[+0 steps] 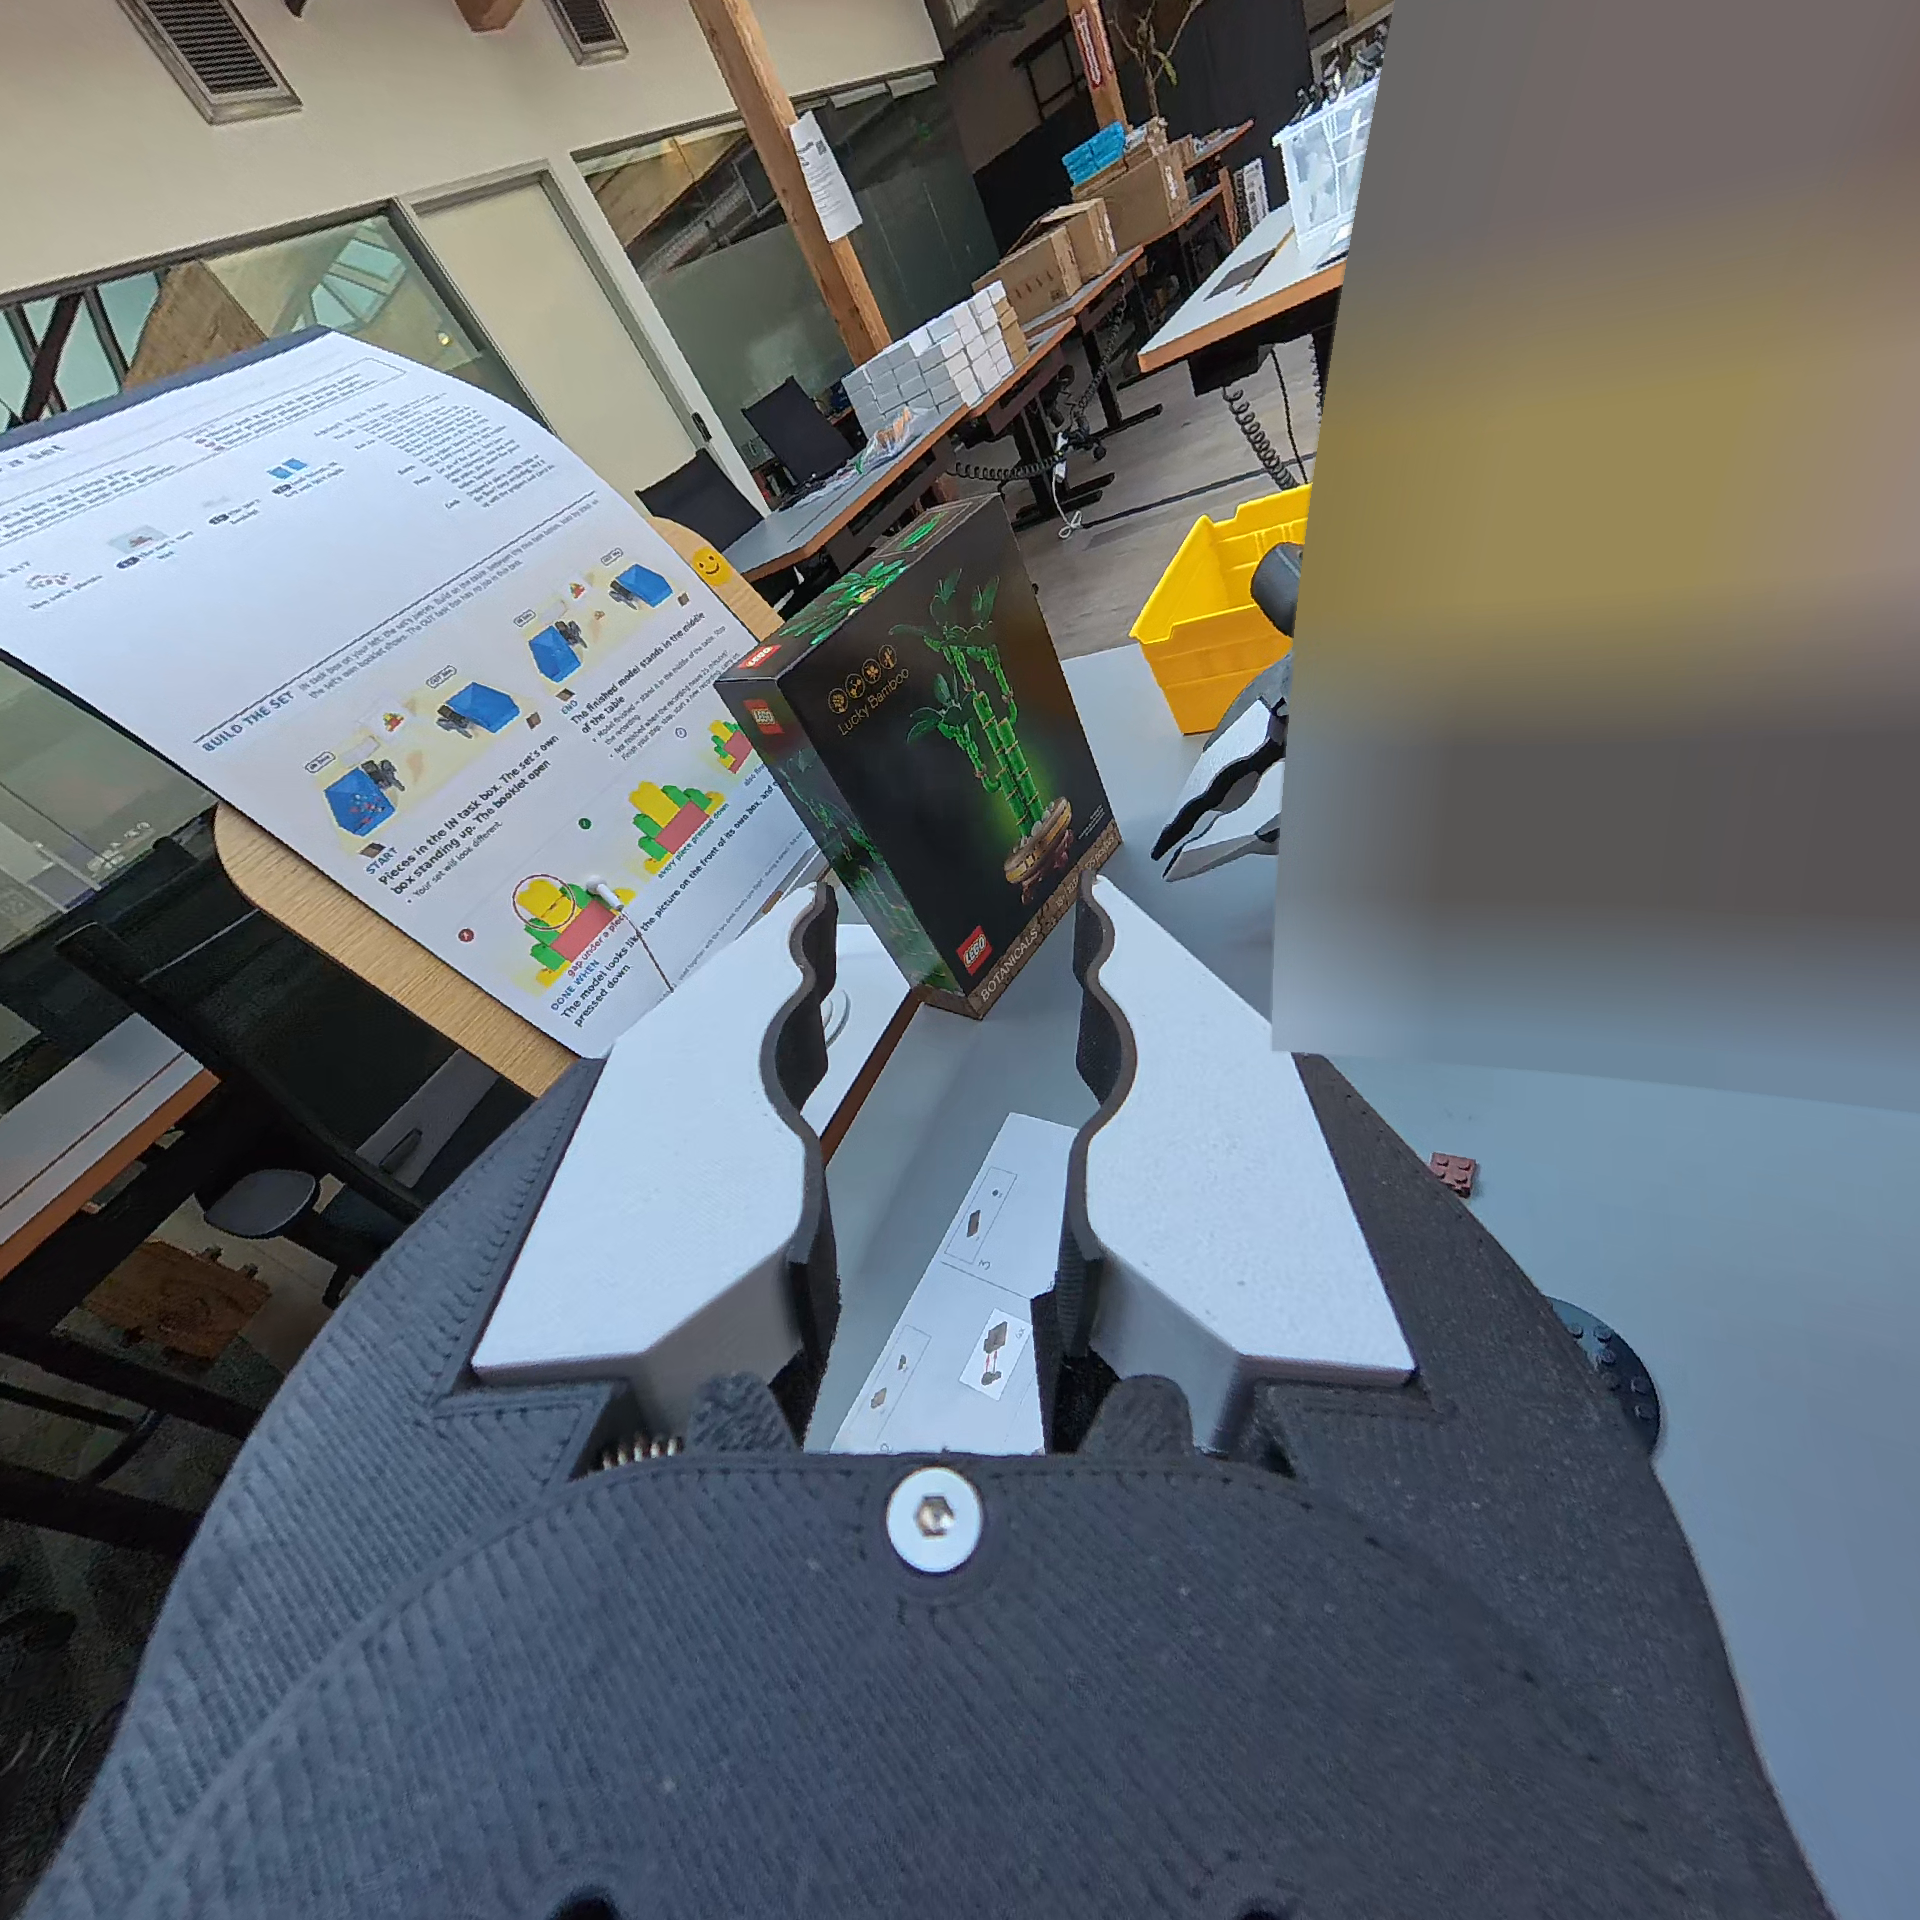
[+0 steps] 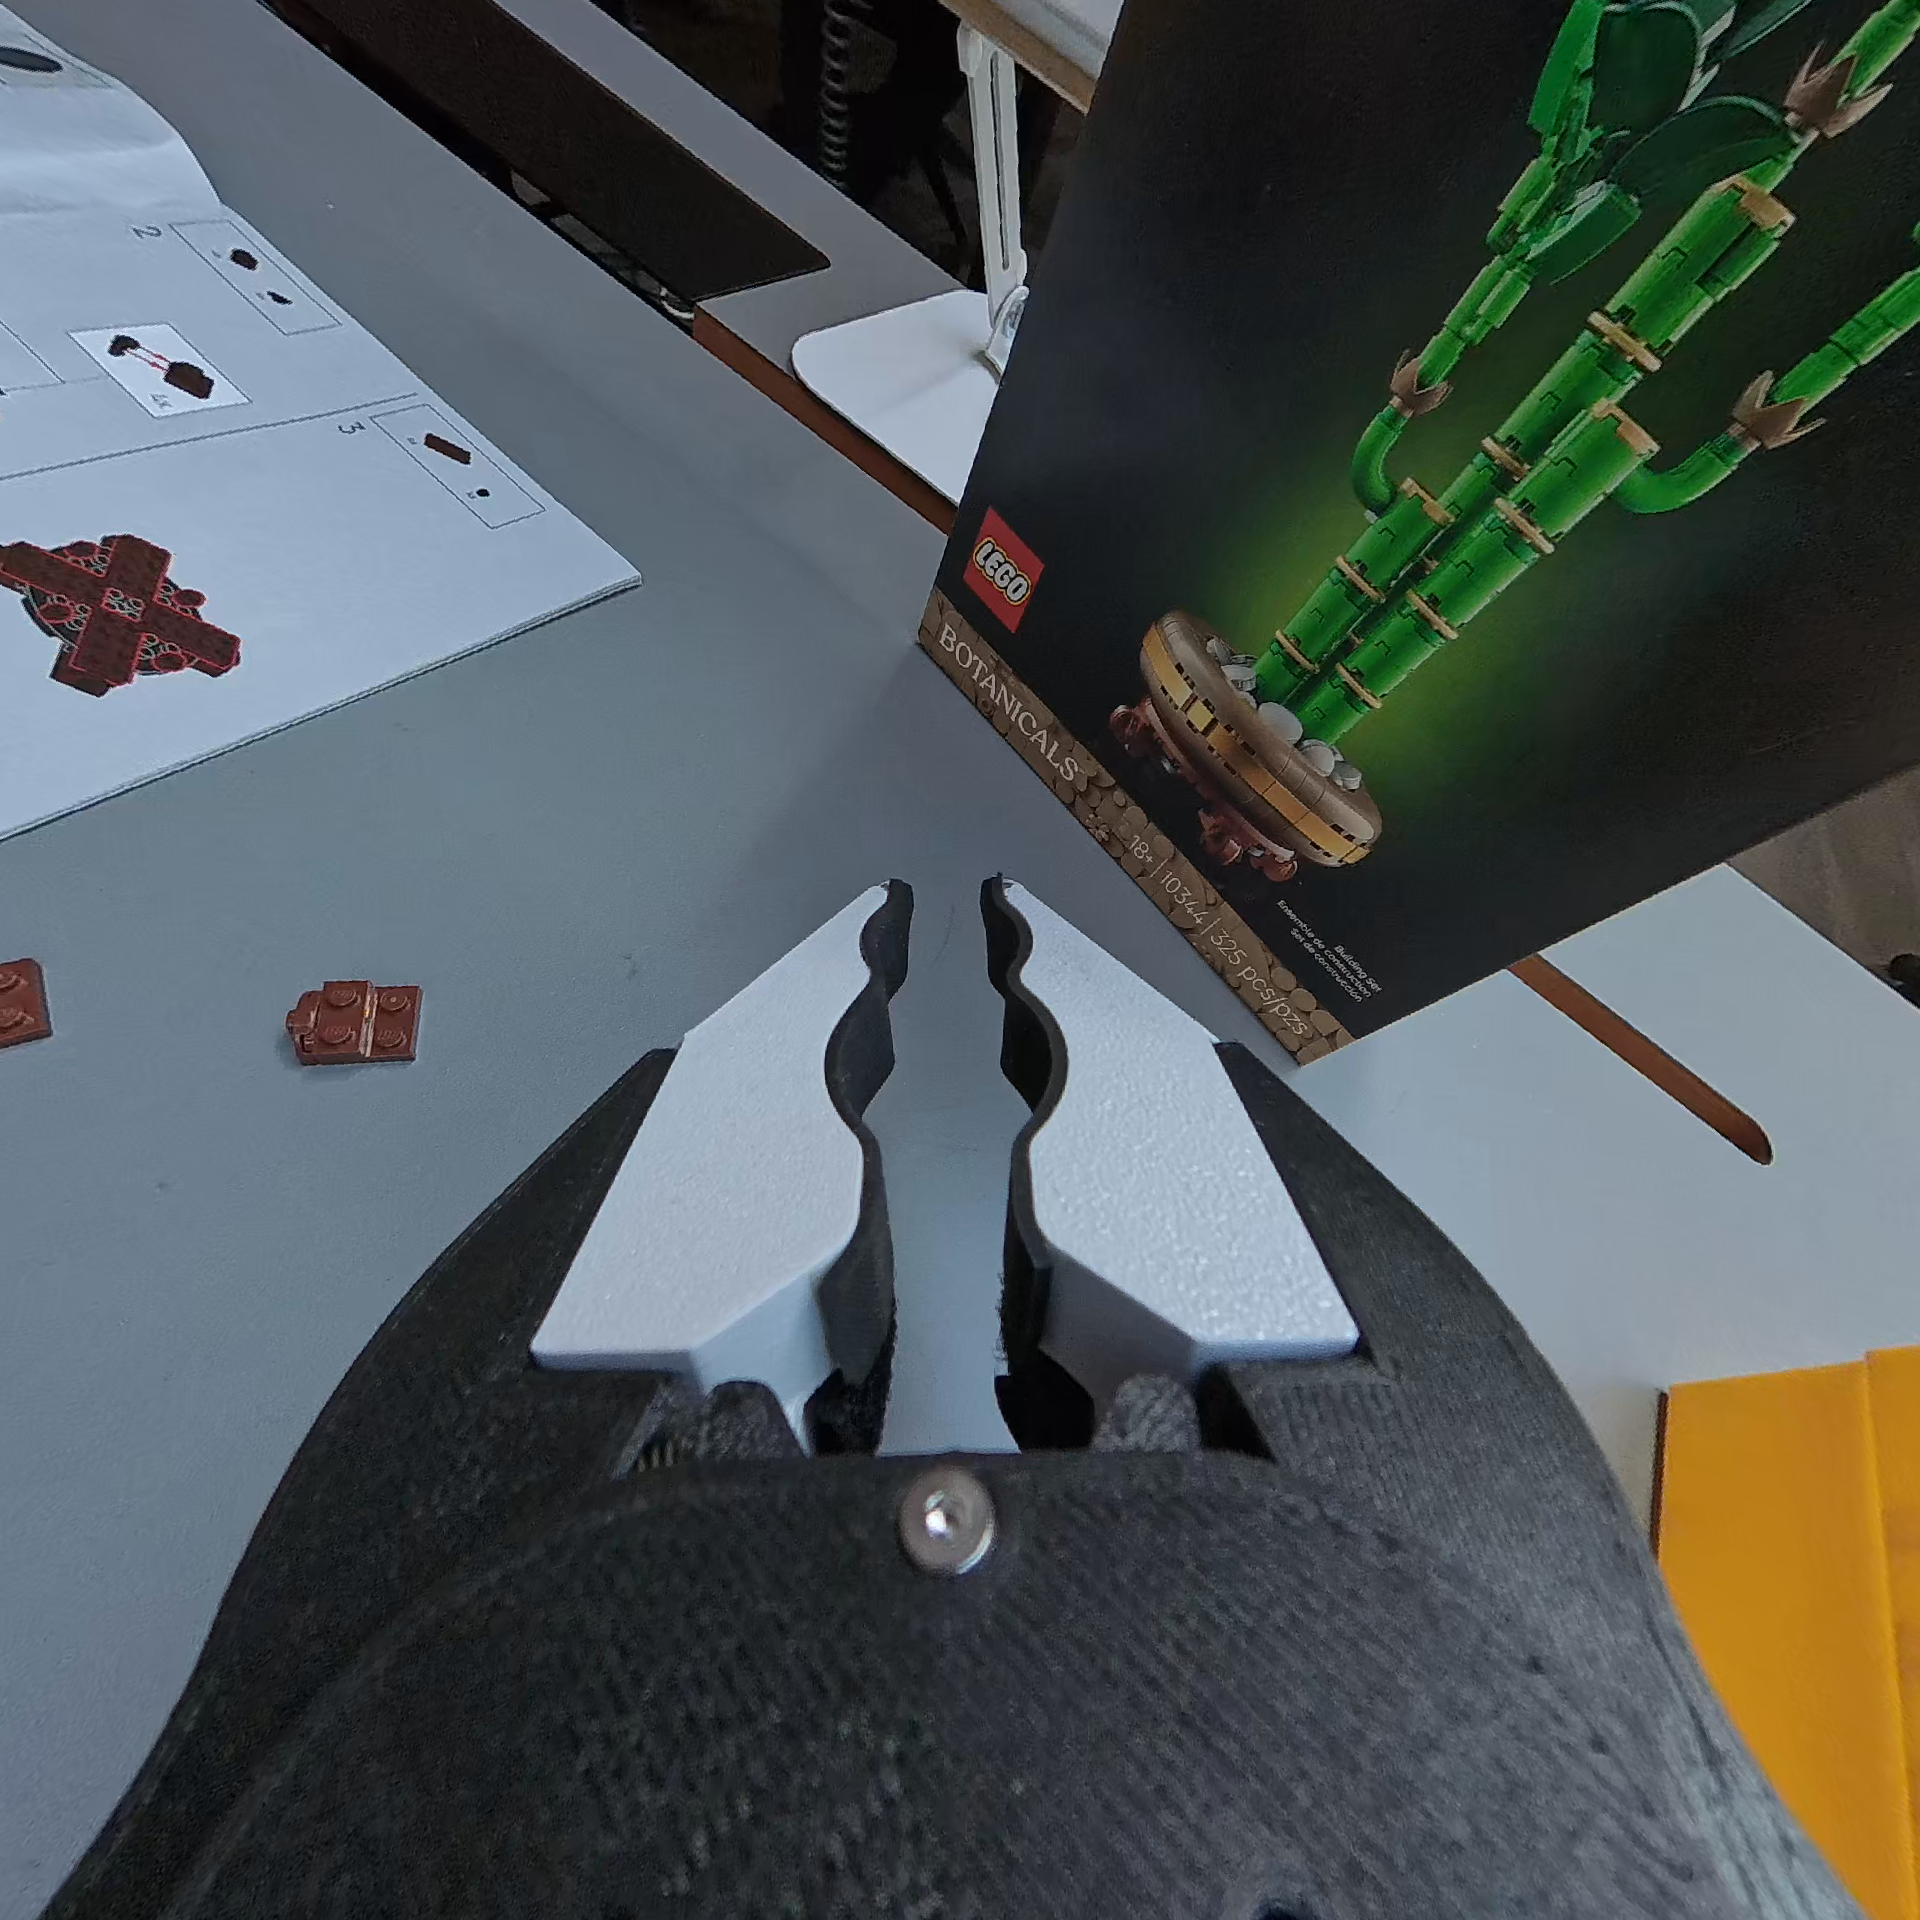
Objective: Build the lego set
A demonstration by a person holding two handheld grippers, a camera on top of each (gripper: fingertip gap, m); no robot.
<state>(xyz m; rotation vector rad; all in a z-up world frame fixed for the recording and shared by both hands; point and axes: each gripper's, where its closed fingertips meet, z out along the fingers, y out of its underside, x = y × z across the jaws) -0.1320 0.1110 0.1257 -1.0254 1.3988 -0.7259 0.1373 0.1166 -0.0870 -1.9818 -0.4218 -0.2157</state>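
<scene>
Two brown plates point(image 2: 356, 1022) joined w/ hinge, flat on grey table point(image 2: 582, 935), nr booklet point(image 2: 260, 540)

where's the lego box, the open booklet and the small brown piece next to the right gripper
lego box point(image 2: 1455, 520): right wrist view, on its front face.
open booklet point(image 2: 312, 582): right wrist view, on the bare page.
small brown piece point(image 2: 356, 1021): right wrist view, on its studded top.

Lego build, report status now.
Both hand-held grippers open, empty: left, right. Brown plate assembly loose on table, booklet open. Set box standing just ahead.
</scene>
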